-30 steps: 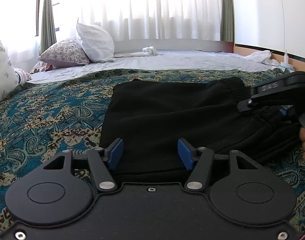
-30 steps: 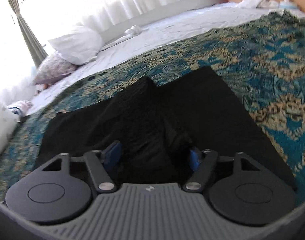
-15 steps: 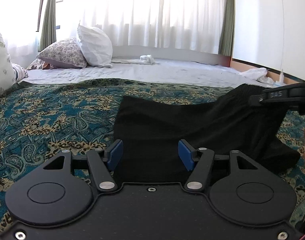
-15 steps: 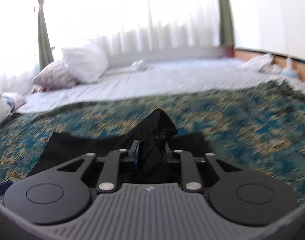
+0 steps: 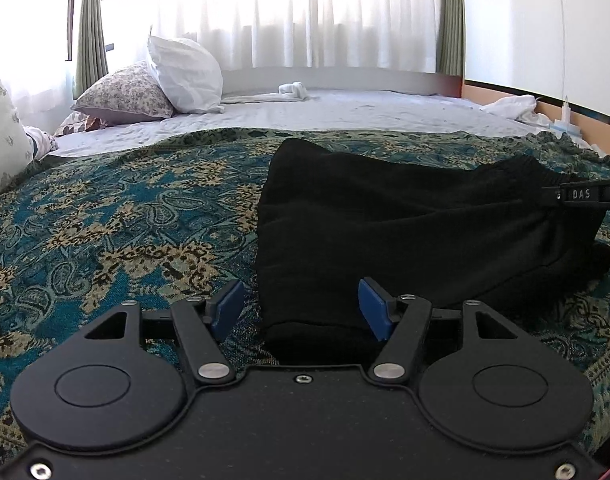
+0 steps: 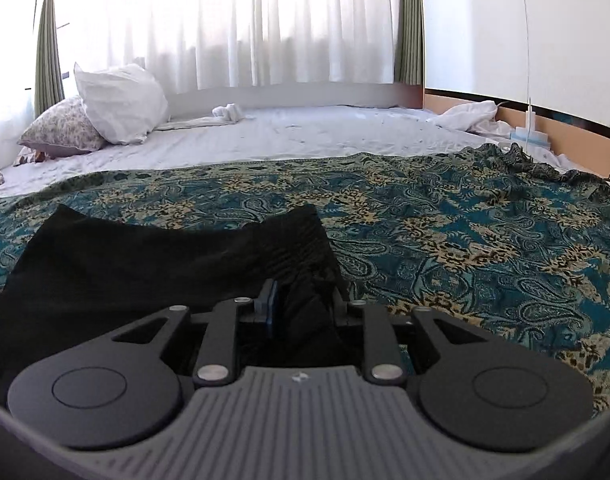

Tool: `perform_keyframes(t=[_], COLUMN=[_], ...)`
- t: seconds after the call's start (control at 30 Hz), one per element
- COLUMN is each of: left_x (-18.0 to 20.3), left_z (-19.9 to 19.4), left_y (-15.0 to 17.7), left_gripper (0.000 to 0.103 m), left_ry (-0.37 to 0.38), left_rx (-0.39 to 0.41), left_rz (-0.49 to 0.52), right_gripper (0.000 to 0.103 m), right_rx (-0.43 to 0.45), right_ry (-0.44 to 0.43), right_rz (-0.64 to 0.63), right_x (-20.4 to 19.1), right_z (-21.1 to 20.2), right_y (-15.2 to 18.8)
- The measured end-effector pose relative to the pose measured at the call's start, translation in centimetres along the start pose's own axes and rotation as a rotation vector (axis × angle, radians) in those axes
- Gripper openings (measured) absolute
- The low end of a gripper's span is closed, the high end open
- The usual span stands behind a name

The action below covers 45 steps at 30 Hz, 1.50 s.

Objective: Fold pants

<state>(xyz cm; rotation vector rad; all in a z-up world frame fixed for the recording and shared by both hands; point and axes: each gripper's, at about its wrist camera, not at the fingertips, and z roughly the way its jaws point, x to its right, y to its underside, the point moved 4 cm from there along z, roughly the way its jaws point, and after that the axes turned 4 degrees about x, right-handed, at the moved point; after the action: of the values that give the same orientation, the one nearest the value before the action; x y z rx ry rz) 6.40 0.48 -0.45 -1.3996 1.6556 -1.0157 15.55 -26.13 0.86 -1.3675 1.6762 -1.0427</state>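
Black pants lie partly folded on a teal paisley bedspread. My left gripper is open, its blue pads on either side of the near edge of the pants, not pinching them. My right gripper is shut on the waistband end of the pants and holds that end lifted a little off the bedspread. The right gripper's black body shows at the right edge of the left wrist view, at the raised waistband.
White and floral pillows stand at the back left on a white sheet. A rolled white cloth lies near the curtained window. A white garment is bunched by the right wall.
My right gripper closed on the waistband, lifted it and has drawn it to the right. The left gripper stayed open and is now at the pants' near left corner.
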Motion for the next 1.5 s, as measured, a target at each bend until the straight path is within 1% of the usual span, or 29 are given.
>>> perform_keyframes(t=[0.07,0.13,0.23,0.4,0.47,0.53,0.57,0.63,0.73,0.8,0.83,0.87,0.9,0.93,0.97,1.03,1.1,1.13,1.23,1.27,1.3,1.37,1.43,1.5], left_x=[0.0,0.0,-0.1,-0.1,0.1,0.2,0.2,0.2,0.1,0.0,-0.1,-0.3,-0.5,-0.6,-0.7,-1.0,-1.0,-0.9,-0.5,-0.4,-0.4,-0.4,-0.3,-0.6], left_z=[0.0,0.1,0.1,0.1,0.1,0.1,0.1,0.0,-0.5,-1.4,-1.9,-2.4,-2.8,-2.9,-3.1,-3.4,-3.5,-3.4,-2.8,-2.6,-2.5,-2.6,-2.7,-2.8], left_y=[0.1,0.3,0.3,0.2,0.3,0.4,0.4,0.5,0.4,0.2,0.1,0.1,0.0,0.0,-0.1,-0.2,-0.2,-0.1,0.7,1.1,1.4,1.8,1.7,1.1], left_gripper=[0.062,0.063,0.064,0.065,0.065,0.065,0.065,0.065,0.064,0.062,0.057,0.037,0.023,0.015,0.015,0.015,0.015,0.015,0.016,0.016,0.016,0.016,0.016,0.016], left_ry=[0.002,0.005,0.007,0.000,0.002,0.006,0.004,0.003,0.001,0.004,0.007,0.008,0.008,0.007,-0.003,0.012,0.011,0.008,-0.006,-0.013,-0.017,-0.019,-0.018,-0.006], left_rx=[-0.003,-0.006,-0.010,-0.009,-0.007,-0.006,-0.005,-0.003,-0.002,0.016,0.027,0.038,0.043,0.033,0.033,0.040,0.036,0.033,0.003,-0.007,-0.007,0.002,-0.001,-0.020], left_rz=[0.001,-0.004,-0.020,-0.013,-0.006,-0.003,-0.002,-0.002,0.002,0.011,0.011,0.007,0.005,0.008,0.005,-0.011,-0.010,-0.001,0.048,0.066,0.080,0.111,0.134,0.123], right_gripper=[0.032,0.035,0.034,0.034,0.036,0.047,0.048,0.056,0.068,0.069,0.069,0.069,0.069,0.069,0.069,0.069,0.068,0.065,0.062,0.055,0.054,0.054,0.054,0.054], right_rx=[-0.036,-0.072,-0.088,-0.067,-0.046,-0.022,-0.007,0.021,0.061,0.102,0.120,0.134,0.148,0.158,0.163,0.161,0.134,0.115,0.032,-0.001,-0.023,-0.022,-0.020,-0.016], right_ry=[0.004,-0.010,-0.047,-0.060,-0.074,-0.059,-0.038,0.015,0.103,0.139,0.136,0.119,0.091,0.065,0.039,-0.020,-0.055,-0.061,-0.036,-0.014,0.004,0.029,0.084,0.092], right_rz=[0.017,0.074,0.157,0.189,0.233,0.294,0.317,0.336,0.273,0.210,0.171,0.131,0.085,0.043,-0.001,-0.080,-0.123,-0.144,-0.202,-0.215,-0.224,-0.240,-0.287,-0.302], right_x=[0.3,1.3,2.5,2.7,3.3,4.3,4.8,5.5,5.6,5.1,4.6,3.9,2.9,1.9,0.8,-1.7,-3.6,-4.4,-5.6,-5.6,-5.6,-5.7,-5.7,-5.4], right_z=[0.8,1.3,1.4,1.2,0.9,0.5,0.3,-0.3,-1.3,-2.3,-2.8,-3.2,-3.7,-4.0,-4.3,-4.6,-4.1,-3.8,-2.2,-1.7,-1.4,-1.4,-1.1,-1.0], right_y=[0.6,1.2,1.1,1.6,1.6,1.5,1.4,1.1,0.6,0.2,-0.1,-0.3,-0.5,-0.7,-0.7,-0.4,-0.1,0.3,1.5,2.0,2.4,2.3,2.4,2.7])
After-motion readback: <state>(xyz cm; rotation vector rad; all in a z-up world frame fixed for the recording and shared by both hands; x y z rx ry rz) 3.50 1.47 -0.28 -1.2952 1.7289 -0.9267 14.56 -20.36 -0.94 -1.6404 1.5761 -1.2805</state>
